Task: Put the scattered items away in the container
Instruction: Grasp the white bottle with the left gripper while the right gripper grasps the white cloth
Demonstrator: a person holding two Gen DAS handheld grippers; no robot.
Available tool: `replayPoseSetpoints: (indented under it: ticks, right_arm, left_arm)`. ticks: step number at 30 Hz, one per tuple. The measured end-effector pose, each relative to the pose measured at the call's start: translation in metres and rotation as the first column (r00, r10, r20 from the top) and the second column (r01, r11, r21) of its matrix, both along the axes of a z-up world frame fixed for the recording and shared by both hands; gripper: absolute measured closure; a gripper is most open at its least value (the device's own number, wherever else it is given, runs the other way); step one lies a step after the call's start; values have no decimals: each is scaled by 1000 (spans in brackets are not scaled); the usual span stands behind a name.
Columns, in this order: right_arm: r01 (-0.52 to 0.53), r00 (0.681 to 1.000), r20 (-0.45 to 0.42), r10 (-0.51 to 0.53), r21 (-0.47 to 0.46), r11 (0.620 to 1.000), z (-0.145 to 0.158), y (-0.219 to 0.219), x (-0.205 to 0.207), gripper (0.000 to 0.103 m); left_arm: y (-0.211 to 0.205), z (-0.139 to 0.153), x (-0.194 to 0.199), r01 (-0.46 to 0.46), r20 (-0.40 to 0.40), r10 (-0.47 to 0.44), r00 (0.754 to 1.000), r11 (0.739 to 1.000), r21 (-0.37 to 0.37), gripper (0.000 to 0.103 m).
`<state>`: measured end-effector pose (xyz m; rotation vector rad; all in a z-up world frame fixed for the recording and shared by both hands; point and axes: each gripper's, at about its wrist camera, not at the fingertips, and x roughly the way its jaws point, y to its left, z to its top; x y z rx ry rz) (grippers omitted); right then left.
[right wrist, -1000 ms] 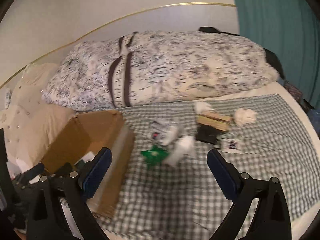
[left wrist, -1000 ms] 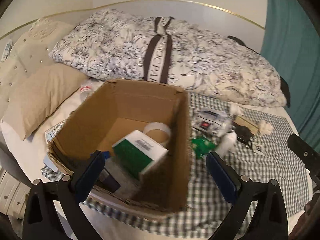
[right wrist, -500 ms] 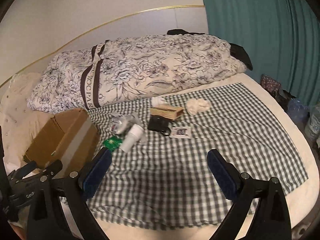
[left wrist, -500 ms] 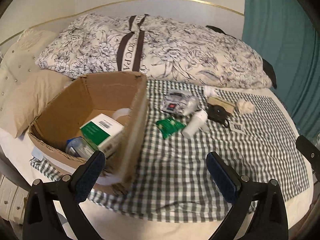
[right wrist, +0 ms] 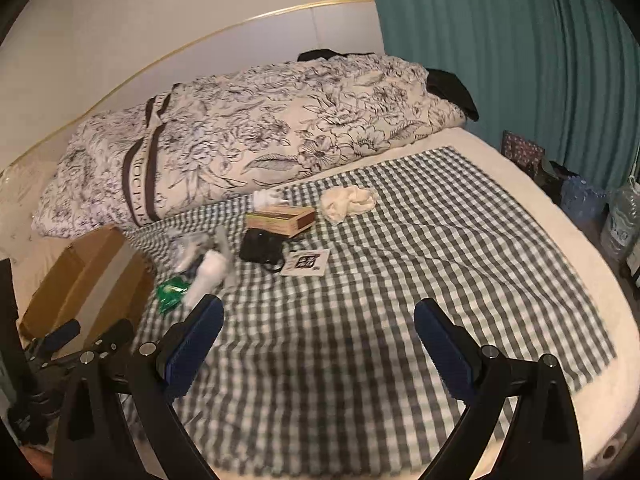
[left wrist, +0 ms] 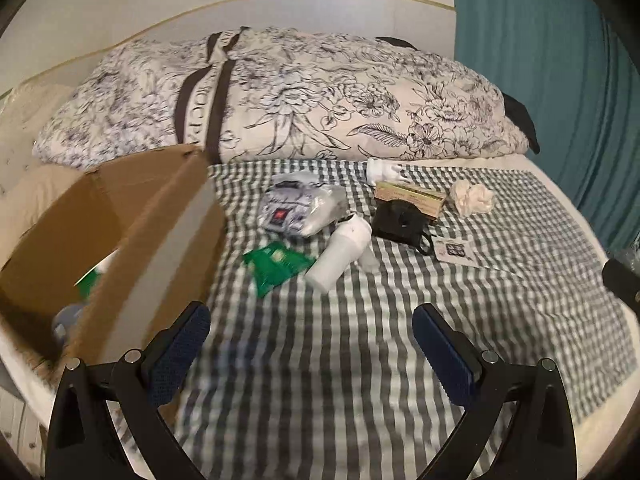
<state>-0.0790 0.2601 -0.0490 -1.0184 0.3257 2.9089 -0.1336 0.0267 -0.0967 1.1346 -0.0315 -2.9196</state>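
Observation:
A brown cardboard box (left wrist: 120, 216) stands at the left of the checked cloth (left wrist: 360, 340), with a green-and-white carton inside. Scattered to its right lie a green packet (left wrist: 276, 264), a white bottle (left wrist: 340, 252), a clear plastic bag (left wrist: 300, 208), a black pouch (left wrist: 400, 220), a tan box (left wrist: 412, 198), a printed card (left wrist: 456, 250) and a crumpled cream cloth (left wrist: 472, 198). My left gripper (left wrist: 312, 348) is open and empty above the cloth, short of these items. My right gripper (right wrist: 320, 340) is open and empty, further right; the box (right wrist: 84, 280) and items (right wrist: 280, 216) lie ahead to its left.
A floral duvet roll (left wrist: 300, 92) lies behind the items. Beige pillows (left wrist: 24, 120) sit at far left. A teal curtain (right wrist: 520, 60) hangs at right, with water bottles (right wrist: 620, 220) on the floor beside the bed edge.
Both grippers have swung right and pulled back from the box. The box has slid to the left edge of both views, and the scattered items now sit nearer the centre.

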Motion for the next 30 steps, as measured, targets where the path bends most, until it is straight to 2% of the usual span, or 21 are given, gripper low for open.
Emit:
replayPoseSetpoints:
  ticks: [3,5,10,16,21,25,30]
  right_arm:
    - [17,1000,4,-17,2,1000,-19,14,-32,6]
    - [17,1000,13,-17,1,1000,-31,21,-54,6]
    - [-8,996,85,9,-6,1000,-54,32,-112,6]
    - [-28,979,200,30,-14,1000,-50,37,-152,6]
    - [-35,966,257,36,-7,999,-56,44,-183,6]
    - [-47,959,280,42,9,999,-65,50,-211,6]
    - [-50,955,293,38,34,998,-76,53,-247,6]
  left_arm:
    - [5,-23,-33,-13,-25,14,1000,1000,24,0]
    - [7,-36,-54,-14,-9,14,1000,998,54,0]
    - [13,-58,-89,-36,119,33,992,999,21,0]
    - [16,-70,-112,-46,244,45,969,999,0,0]
    - [15,-88,-126,-54,276,65,959,998,-44,0]
    - [12,-101,-139,-72,297,83,951,996,-48,0]
    - [14,-108,-150,-57,294,72,953,997,-60,1]
